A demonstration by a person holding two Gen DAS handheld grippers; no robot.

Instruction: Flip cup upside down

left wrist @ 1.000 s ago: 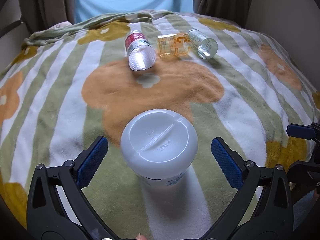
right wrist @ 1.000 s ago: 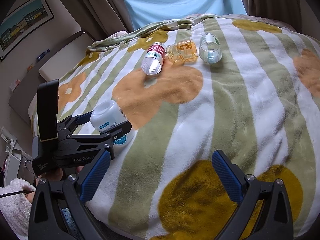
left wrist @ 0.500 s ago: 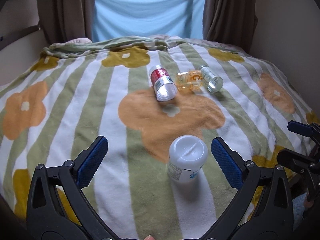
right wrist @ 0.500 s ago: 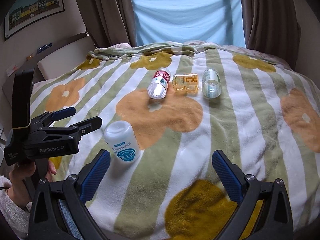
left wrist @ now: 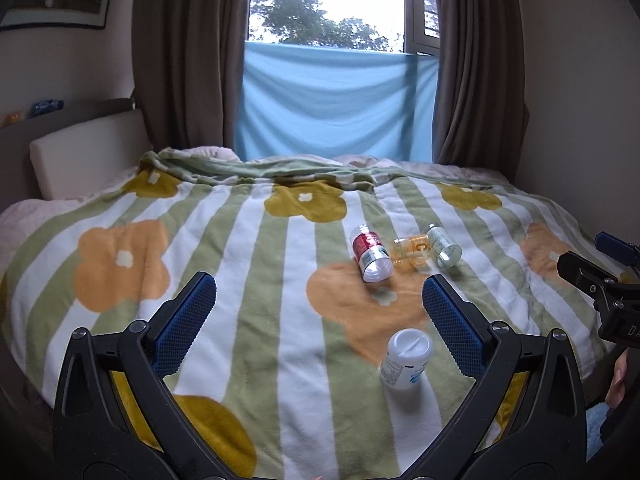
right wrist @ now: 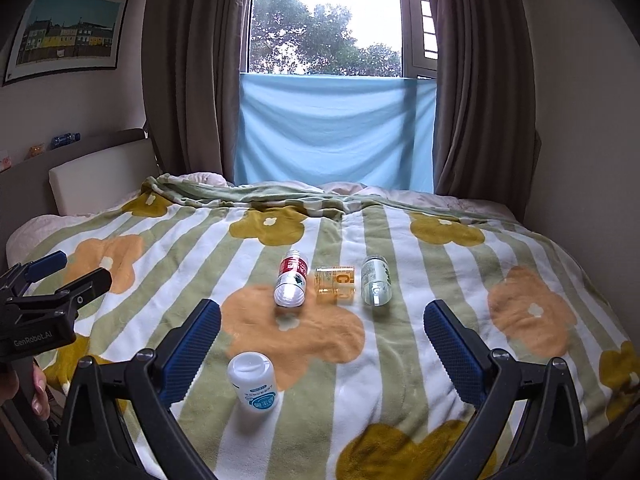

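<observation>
Cup (left wrist: 406, 359) standing base-up on blanket (left wrist: 260, 280), long axis vertical, leaning slightly. Left gripper (left wrist: 320, 320) and right gripper (right wrist: 322, 340) both gaping wide, gripping nothing.

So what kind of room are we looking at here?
Most likely a bedroom: a bed under a flowered striped blanket, a padded headboard on the left, and brown curtains framing a window.
</observation>
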